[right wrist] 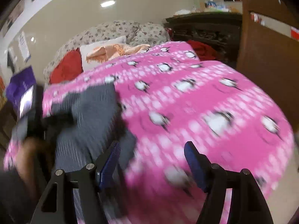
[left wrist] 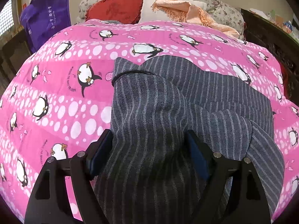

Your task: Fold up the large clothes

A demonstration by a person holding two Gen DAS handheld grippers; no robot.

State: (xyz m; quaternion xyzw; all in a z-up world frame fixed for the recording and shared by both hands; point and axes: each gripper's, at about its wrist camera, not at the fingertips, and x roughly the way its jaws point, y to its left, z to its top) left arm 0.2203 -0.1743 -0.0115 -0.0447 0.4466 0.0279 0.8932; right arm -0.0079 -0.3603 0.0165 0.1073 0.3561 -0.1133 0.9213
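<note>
On the bed: your grey striped garment (left wrist: 168, 100) lies folded on the pink quilt (left wrist: 56, 85)
Left gripper (left wrist: 149, 149): jaws wide — cloth between, not pinched
Right gripper (right wrist: 151, 160): jaws apart, empty — above the quilt

Black tongs (left wrist: 148, 149) — blue pads (right wrist: 110, 165), silver screws.

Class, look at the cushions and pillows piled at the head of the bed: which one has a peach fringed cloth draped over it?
The white pillow, between the red cushion and the floral bedding; the peach fringed cloth lies across it only.
</note>
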